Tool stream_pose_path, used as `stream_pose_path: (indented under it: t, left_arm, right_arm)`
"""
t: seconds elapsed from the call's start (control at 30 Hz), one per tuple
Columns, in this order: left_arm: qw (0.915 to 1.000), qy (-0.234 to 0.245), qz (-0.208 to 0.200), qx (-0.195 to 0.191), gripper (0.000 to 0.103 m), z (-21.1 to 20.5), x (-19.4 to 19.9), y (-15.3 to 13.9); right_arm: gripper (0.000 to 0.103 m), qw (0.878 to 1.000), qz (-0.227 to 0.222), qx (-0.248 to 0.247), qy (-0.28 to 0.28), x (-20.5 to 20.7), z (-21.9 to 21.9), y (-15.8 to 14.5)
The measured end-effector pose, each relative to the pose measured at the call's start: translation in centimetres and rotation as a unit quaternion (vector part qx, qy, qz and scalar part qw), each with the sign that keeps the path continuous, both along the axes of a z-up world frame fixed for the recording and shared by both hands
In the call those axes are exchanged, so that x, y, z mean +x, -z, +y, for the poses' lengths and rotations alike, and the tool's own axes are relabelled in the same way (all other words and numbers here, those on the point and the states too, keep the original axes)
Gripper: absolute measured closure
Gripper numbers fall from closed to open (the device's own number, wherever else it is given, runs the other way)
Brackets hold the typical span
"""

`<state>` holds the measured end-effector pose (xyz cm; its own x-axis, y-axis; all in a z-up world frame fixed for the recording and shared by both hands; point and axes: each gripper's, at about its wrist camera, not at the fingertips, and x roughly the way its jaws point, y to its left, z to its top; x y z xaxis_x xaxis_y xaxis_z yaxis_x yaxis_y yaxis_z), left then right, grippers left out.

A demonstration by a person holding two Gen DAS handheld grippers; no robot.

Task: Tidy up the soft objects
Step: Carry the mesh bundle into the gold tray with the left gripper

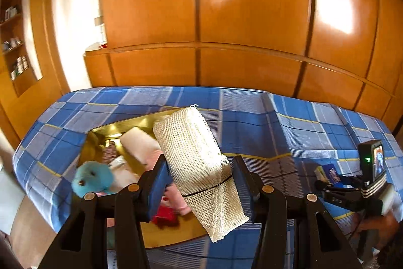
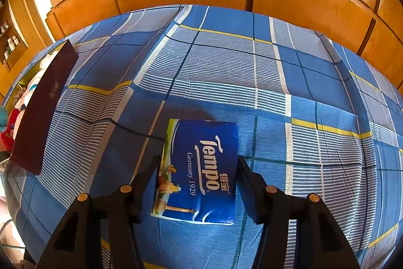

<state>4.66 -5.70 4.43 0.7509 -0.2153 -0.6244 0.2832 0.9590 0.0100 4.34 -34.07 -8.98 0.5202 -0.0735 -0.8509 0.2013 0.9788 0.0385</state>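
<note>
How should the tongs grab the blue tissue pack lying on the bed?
Best guess: take the tissue pack across its two long side edges, coming down from above. It lies flat on the bedspread and is narrow enough to fit between the right tongs, which already straddle it.

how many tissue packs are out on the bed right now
1. The blue Tempo tissue pack lies on the plaid bedspread, between the right gripper's fingers. The open box of soft things may hide more.

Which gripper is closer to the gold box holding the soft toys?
Left. The left gripper, holding a cream mesh roll, hangs above the gold box; the right gripper is farther off.
</note>
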Motion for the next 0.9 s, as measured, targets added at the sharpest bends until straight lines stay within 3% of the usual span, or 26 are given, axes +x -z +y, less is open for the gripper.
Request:
stream_pose_path:
  t: [0.6,0.7,0.9]
  left_arm:
    - [0.9948,-0.101,-0.003,0.012,0.052,7.8,0.3,0.9]
    - [0.9937,-0.111,-0.001,0.012,0.051,8.6,0.4,1.1]
    - [0.9917,-0.128,0.007,0.012,0.051,9.7,0.6,1.7]
  right_arm:
    - [0.04,0.999,-0.025,0.001,0.031,0.4,0.2,0.1]
    - [0.049,0.999,-0.029,0.001,0.032,0.7,0.3,0.1]
    - [0.05,0.999,-0.029,-0.005,0.024,0.8,0.6,0.1]
